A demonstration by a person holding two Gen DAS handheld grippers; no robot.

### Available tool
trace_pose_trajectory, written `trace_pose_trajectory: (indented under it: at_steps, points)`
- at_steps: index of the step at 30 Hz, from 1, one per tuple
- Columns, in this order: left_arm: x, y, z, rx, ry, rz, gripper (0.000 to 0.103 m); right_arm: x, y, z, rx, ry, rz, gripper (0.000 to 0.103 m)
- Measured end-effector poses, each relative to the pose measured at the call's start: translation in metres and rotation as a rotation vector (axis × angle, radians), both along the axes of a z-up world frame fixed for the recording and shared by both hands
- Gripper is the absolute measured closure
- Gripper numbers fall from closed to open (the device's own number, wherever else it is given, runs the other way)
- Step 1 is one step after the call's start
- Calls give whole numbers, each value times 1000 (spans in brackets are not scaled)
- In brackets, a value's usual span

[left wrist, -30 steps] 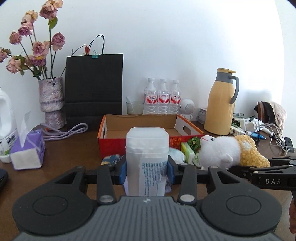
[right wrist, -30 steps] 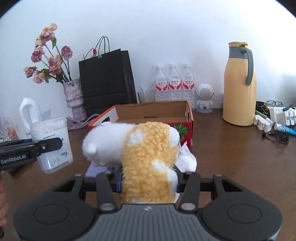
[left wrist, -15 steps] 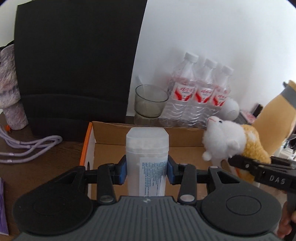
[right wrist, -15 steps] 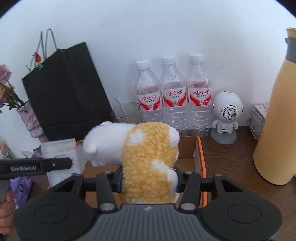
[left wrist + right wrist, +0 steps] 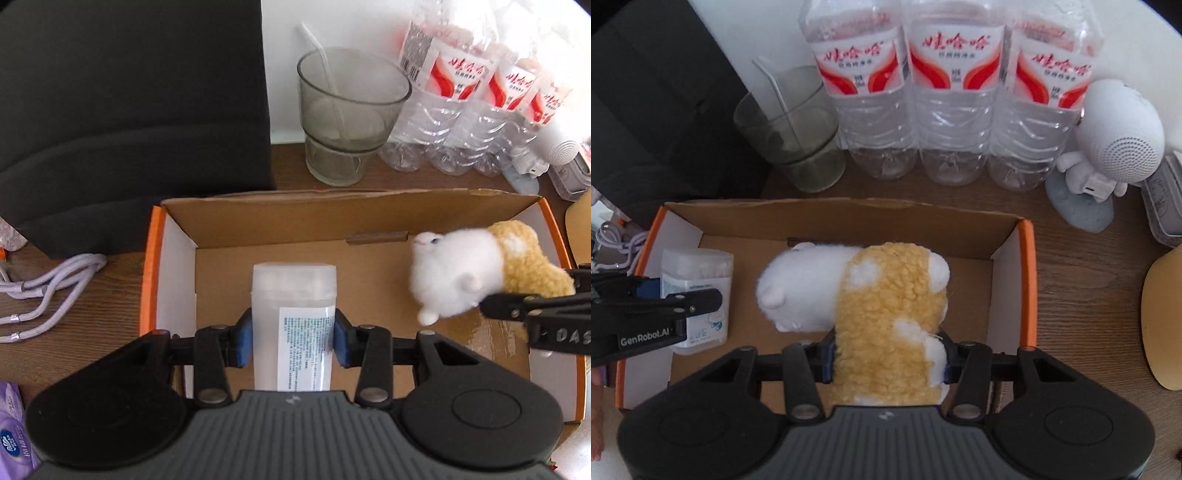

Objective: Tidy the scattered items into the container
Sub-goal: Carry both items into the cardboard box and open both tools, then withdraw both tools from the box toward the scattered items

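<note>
My left gripper (image 5: pixel 293 341) is shut on a clear plastic cotton-swab box (image 5: pixel 293 295) and holds it over the left half of the open orange cardboard box (image 5: pixel 236 221). My right gripper (image 5: pixel 888 356) is shut on a white and yellow plush toy (image 5: pixel 871 295) and holds it over the right half of the same cardboard box (image 5: pixel 1028 280). The plush toy (image 5: pixel 472 277) and the right gripper also show at the right of the left wrist view. The swab box (image 5: pixel 698 291) and the left gripper show at the left of the right wrist view.
Behind the box stand a glass cup (image 5: pixel 347 114) with a straw, three water bottles (image 5: pixel 955 92), a black paper bag (image 5: pixel 129 103) and a white robot figure (image 5: pixel 1108 155). Purple cords (image 5: pixel 44 291) lie left of the box. A yellow jug (image 5: pixel 1163 321) is at the right.
Both grippers have moved forward and tilted down over the cardboard box, each still holding its item. The box's inside now fills both views.
</note>
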State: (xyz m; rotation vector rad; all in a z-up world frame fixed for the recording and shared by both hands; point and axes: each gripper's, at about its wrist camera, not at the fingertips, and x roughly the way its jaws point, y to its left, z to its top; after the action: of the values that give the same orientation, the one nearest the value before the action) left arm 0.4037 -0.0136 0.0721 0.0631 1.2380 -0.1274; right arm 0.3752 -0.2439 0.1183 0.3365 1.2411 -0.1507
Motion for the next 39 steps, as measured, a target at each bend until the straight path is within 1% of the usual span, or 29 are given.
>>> trace_pose_trajectory:
  at_steps: [2,3,4,5,6,8,10,11,13,14,15,16,17,18,20,21,22,24,25,27,28,30,31,33,35,37,39]
  points:
    - [7,-6,-2,-6,45,-2,61,9,9,-9,0,81,44,54]
    - [9,-7,-1,-4,56,-7,60,12,12,-13,-9,112,49,51]
    - [9,-9,1,-4,62,-17,54,14,14,-15,-14,132,52,48]
    - [10,-9,2,-3,66,-23,51,15,17,-17,-17,148,52,36]
    - [9,-10,4,1,72,-32,47,15,20,-16,-17,161,53,27]
    - [6,-10,11,-3,77,-39,45,13,22,-9,-5,150,60,22]
    - [1,-6,21,-20,80,-41,37,8,23,6,-1,129,58,20]
    - [-3,-2,26,-23,77,-30,35,5,21,15,1,116,44,18]
    - [-8,2,35,-32,82,-1,27,-5,20,34,-2,94,19,17]
    - [-11,4,38,-50,82,23,23,-10,20,43,-6,81,6,16]
    - [-16,9,43,-72,79,44,18,-16,20,51,-3,66,-1,12]
    - [-22,13,46,-91,78,59,17,-21,20,58,2,50,-7,9]
    - [-25,13,48,-89,81,81,17,-28,19,65,2,38,-17,7]
    - [-31,14,51,-70,75,104,17,-34,19,71,-1,31,-28,7]
    - [-45,15,63,-31,36,137,12,-44,25,79,-13,32,-45,7]
    - [-51,15,69,-33,26,146,6,-46,30,82,-18,36,-47,7]
    - [-59,17,75,-44,12,152,3,-51,32,86,-19,36,-46,7]
    - [-72,14,82,-49,-8,141,2,-63,40,93,-27,23,-48,7]
    - [-80,14,87,-48,-22,131,2,-69,43,93,-35,3,-54,7]
    - [-98,14,95,-37,-82,125,0,-85,50,100,-56,-44,-58,7]
    - [-107,11,96,-9,-122,132,0,-93,52,101,-75,-76,-62,7]
    - [-128,11,100,15,-218,134,0,-111,62,105,-127,-147,-67,7]
    - [-139,12,101,20,-271,140,0,-121,68,106,-158,-195,-67,7]
    - [-162,16,100,15,-360,152,0,-145,80,106,-262,-297,-73,7]
    - [-185,19,96,22,-451,159,0,-173,94,104,-356,-432,-89,7]
    - [-210,18,90,47,-548,166,0,-199,104,100,-397,-552,-93,7]
    - [-232,15,85,39,-621,170,0,-224,110,93,-397,-665,-114,7]
